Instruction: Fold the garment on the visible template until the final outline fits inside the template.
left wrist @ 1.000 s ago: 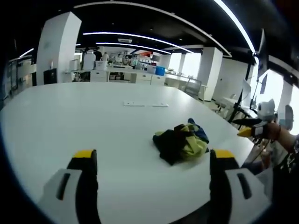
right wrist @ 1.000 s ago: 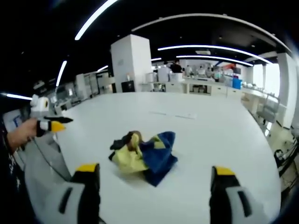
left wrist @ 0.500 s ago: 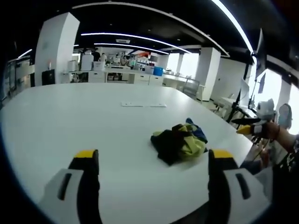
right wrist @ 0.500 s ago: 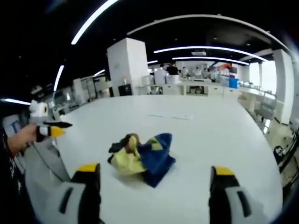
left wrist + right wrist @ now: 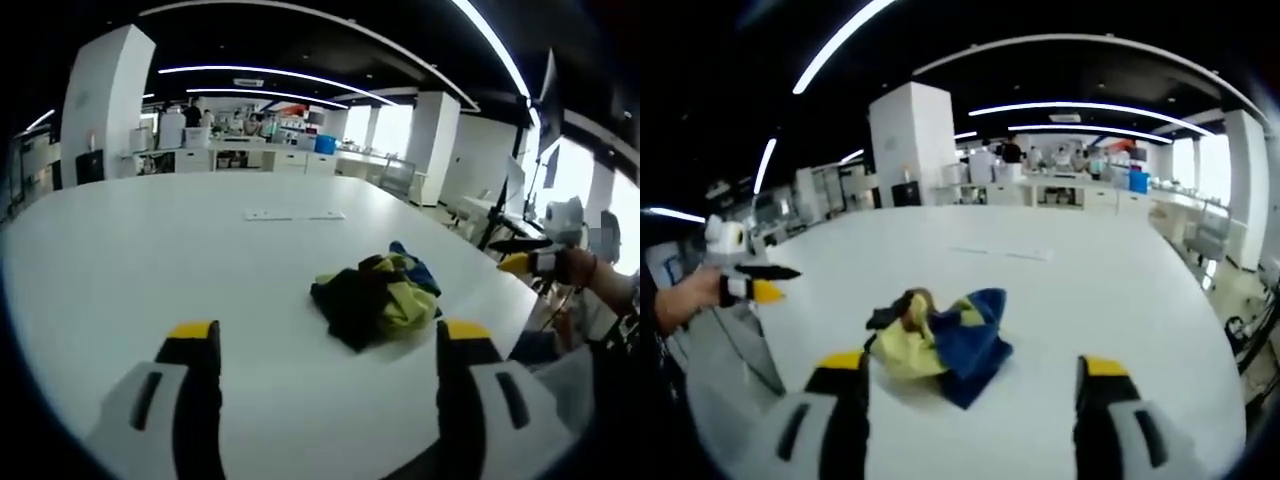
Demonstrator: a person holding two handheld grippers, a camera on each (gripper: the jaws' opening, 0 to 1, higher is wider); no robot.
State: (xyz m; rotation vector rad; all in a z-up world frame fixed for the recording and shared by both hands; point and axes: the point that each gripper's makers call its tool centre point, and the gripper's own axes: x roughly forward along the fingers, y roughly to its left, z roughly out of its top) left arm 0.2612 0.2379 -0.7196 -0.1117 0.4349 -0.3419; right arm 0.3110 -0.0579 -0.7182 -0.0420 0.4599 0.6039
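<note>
The crumpled garment (image 5: 377, 304) is seen at frame centre on the white table (image 5: 150, 260), while the left gripper (image 5: 318, 345) and right gripper (image 5: 965, 380) are held apart-jawed and empty, apparently for a first grasp.

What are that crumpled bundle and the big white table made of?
The crumpled garment looks like soft matte fabric: it slumps in limp folds of yellow, blue and black. The table looks like a smooth, hard white top, perhaps laminate; it shows a faint sheen.
</note>
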